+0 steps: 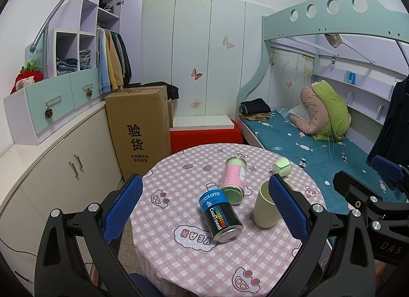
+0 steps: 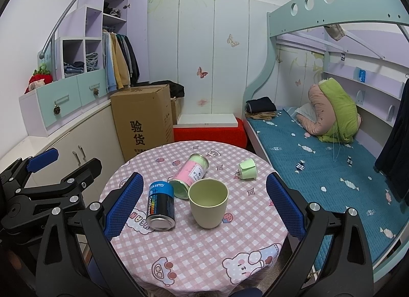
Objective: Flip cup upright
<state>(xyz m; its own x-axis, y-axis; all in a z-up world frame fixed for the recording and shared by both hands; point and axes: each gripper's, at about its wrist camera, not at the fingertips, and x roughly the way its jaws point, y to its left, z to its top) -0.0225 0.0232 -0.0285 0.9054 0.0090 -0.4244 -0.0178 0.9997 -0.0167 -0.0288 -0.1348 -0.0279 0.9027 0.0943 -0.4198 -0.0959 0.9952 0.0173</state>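
At centre frame of the right wrist view the cup [image 2: 208, 202] stands upright, mouth up, on the table [image 2: 204, 258] beside two toppled cans, so the flip looks done; left gripper [image 1: 205, 203] and right gripper [image 2: 202, 203] both gape wide, holding nothing.

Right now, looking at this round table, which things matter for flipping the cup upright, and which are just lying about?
Belongs to the job:
large pale green cup, already standing upright, mouth up
left gripper, open
right gripper, open

Just lying about:
blue and black CoolTowel can, on its side
pink and green canister, on its side
small green cup, tipped over near the far edge
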